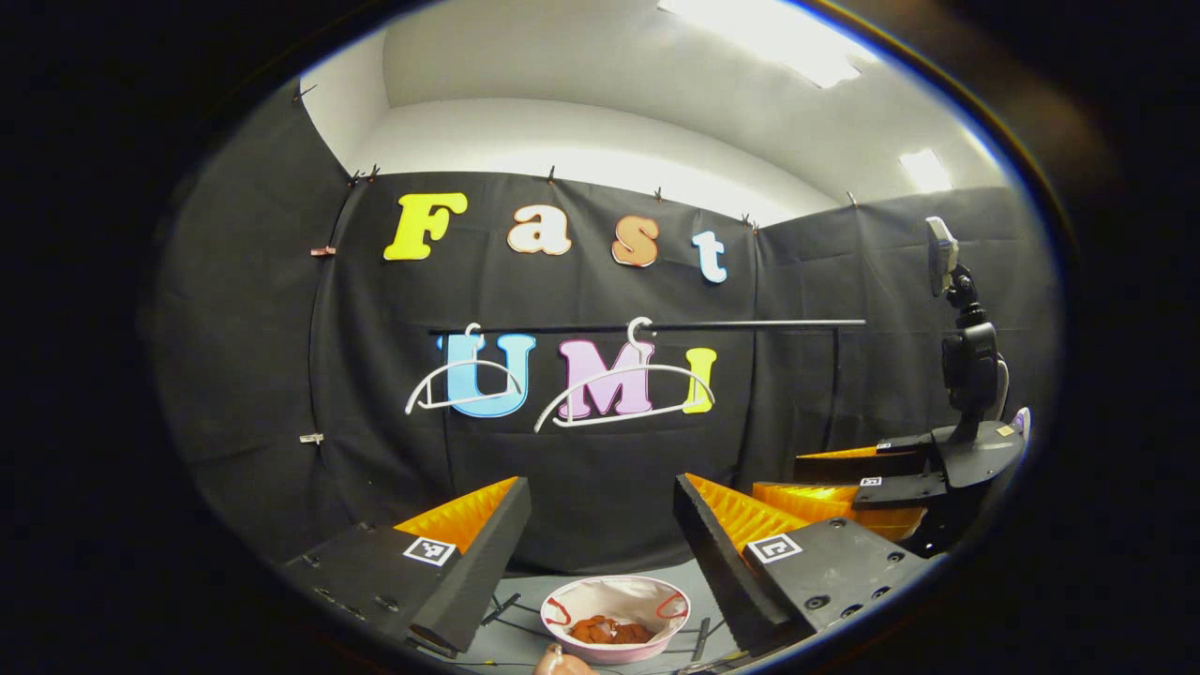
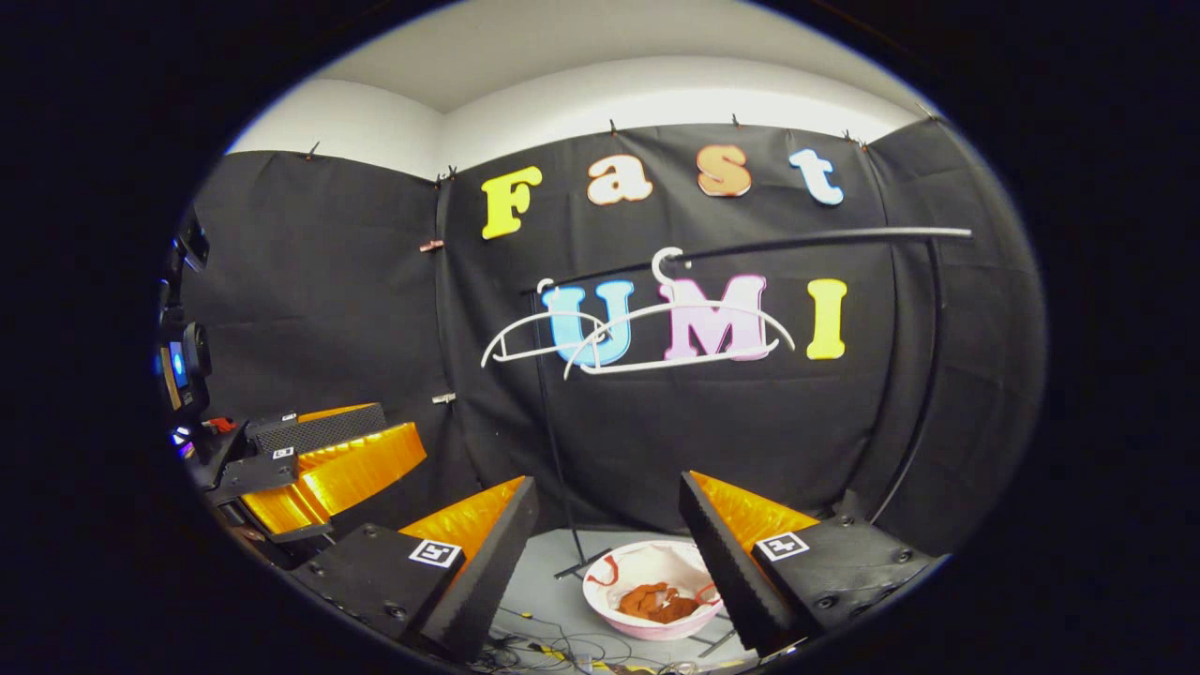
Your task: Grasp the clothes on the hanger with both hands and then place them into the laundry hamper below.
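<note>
The thin black horizontal clothes rail (image 1: 647, 327) is the widest thing here, crossing the middle of the left gripper view and slanting across the upper right of the right gripper view (image 2: 750, 247), where its upright bends down along the right edge. Two bare white plastic hangers hook over it. In the left gripper view the larger hanger (image 1: 623, 394) hangs at centre and the smaller hanger (image 1: 461, 382) left of it, apart; in the right gripper view they overlap, the larger hanger (image 2: 680, 333) in front at centre and the smaller hanger (image 2: 536, 339) to its left.

The left tool (image 1: 602, 539) shows at the bottom of its own view, fingers spread wide with nothing between them; it shows again at the lower left of the right gripper view (image 2: 319, 464). The right tool (image 2: 609, 539) is likewise released, fingers wide apart and empty at the bottom of its own view, and it shows at the lower right of the left gripper view (image 1: 848, 483), beneath a black camera mount.

The round pink-rimmed laundry hamper with a white lining and red handles (image 1: 617, 619) stands on the grey floor (image 1: 520, 647) at the bottom centre, framed between the left tool's fingers; in the right gripper view it sits at the bottom, right of centre (image 2: 654, 592). The crumpled rust-brown clothes (image 1: 609, 630) lie inside the hamper, at its bottom (image 2: 659, 601). Thin cables trail on the floor (image 2: 548, 600) beside it.
</note>
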{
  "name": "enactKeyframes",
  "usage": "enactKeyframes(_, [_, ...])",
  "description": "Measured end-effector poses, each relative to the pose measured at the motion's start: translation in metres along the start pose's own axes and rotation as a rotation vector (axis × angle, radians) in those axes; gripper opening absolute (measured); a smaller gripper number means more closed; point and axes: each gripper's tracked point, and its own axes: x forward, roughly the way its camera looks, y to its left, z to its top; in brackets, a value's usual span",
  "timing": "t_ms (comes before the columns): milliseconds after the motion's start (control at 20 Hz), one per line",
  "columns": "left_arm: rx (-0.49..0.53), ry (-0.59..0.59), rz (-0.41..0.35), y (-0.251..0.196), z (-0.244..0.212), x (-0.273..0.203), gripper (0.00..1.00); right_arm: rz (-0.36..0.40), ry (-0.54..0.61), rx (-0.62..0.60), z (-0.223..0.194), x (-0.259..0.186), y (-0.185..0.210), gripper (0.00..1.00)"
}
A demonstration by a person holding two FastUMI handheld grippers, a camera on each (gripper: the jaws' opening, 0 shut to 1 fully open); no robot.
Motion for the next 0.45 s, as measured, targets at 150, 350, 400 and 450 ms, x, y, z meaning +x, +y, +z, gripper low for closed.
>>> enactKeyframes(150, [0.001, -0.036, -0.018, -0.005, 0.016, -0.010, 0.97, -0.015, -0.094, -0.042, 0.024, -0.016, 0.013, 0.98])
enactKeyframes(350, [0.003, -0.074, -0.015, -0.006, 0.030, -0.013, 0.97, -0.012, -0.169, -0.036, 0.049, -0.023, 0.027, 1.00])
enactKeyframes(400, [0.005, -0.086, -0.012, -0.007, 0.032, -0.014, 0.97, -0.011, -0.192, -0.028, 0.056, -0.023, 0.028, 1.00])
enactKeyframes(450, [0.006, -0.091, -0.006, -0.007, 0.035, -0.013, 0.96, -0.010, -0.207, -0.023, 0.063, -0.024, 0.027, 1.00])
